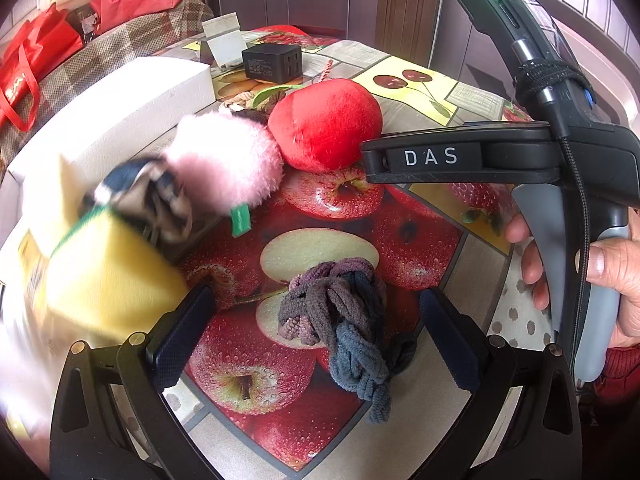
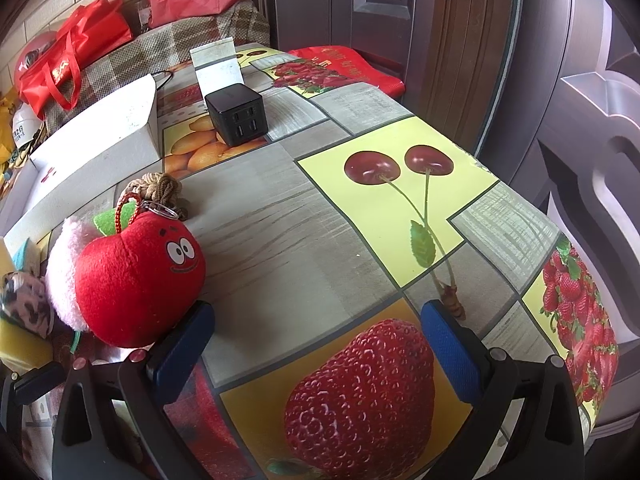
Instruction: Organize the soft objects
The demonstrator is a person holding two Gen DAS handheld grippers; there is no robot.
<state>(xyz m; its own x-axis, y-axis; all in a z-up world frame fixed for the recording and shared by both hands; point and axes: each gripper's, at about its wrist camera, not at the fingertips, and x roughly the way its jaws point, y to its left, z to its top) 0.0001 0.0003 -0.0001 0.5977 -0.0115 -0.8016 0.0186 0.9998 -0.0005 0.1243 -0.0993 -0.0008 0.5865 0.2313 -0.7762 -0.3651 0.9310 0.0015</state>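
The left gripper (image 1: pixel 316 322) is seen released, w/ a tangle of hair ties (image 1: pixel 340 320) lying on the table (image 1: pixel 424 364) between its jaws, lower centre. The right gripper (image 2: pixel 316 344) is spread wide w/ nothing held; its left finger is touching the red plush apple (image 2: pixel 136 284), lower left. A pink pom-pom (image 1: pixel 228 160) is seen beside the apple.

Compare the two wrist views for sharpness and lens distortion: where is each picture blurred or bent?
Left wrist view: the yellow sponge block and patterned fabric bundle at left are smeared by blur, while the tangle of dark hair ties is sharp. Right wrist view: sharp throughout, but the fisheye bows the fruit-print tablecloth edges.
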